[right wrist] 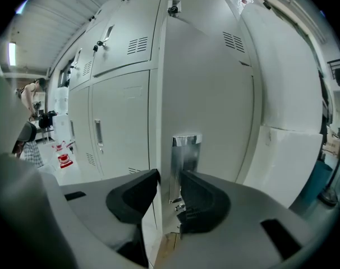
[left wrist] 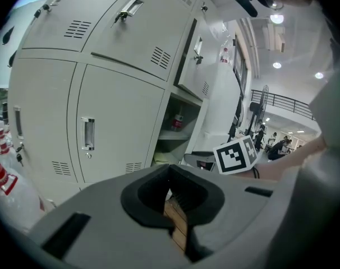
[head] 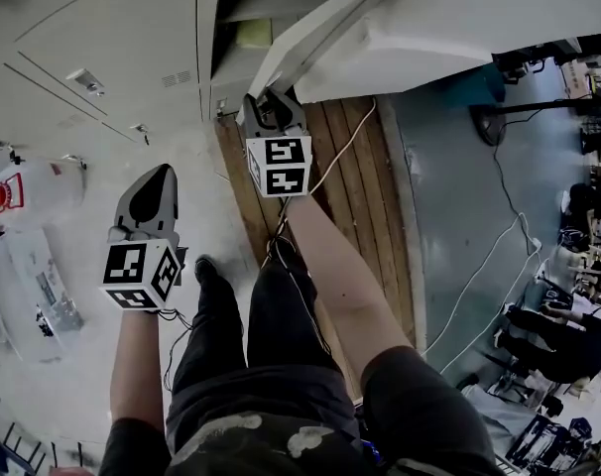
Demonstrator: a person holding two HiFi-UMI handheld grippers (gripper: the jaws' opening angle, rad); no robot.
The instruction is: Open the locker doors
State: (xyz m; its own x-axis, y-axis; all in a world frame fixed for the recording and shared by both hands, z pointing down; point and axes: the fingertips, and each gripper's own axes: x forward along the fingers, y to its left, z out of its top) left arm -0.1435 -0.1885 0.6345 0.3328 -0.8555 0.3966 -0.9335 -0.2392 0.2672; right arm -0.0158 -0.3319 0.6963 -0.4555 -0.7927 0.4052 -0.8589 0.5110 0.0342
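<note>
A bank of grey lockers [head: 112,38] fills the top left of the head view. One lower door [head: 310,28] stands swung out from its bay. My right gripper [head: 266,102] is shut on that door's free edge. In the right gripper view the jaws [right wrist: 169,198] straddle the edge of the door [right wrist: 206,94], just below its shiny handle plate [right wrist: 185,156]. My left gripper [head: 160,175] hangs apart from the lockers over the floor, shut and empty [left wrist: 171,206]. In front of it are a closed door with a recessed handle [left wrist: 88,133] and the opened bay with shelves [left wrist: 178,128].
A wooden platform [head: 350,167] lies under the open door beside the person's legs. Water jugs with red labels [head: 33,191] stand at the left. A big white cabinet [head: 459,18] sits right of the lockers. Cables [head: 499,256] trail across the floor towards desks with seated people [head: 568,335].
</note>
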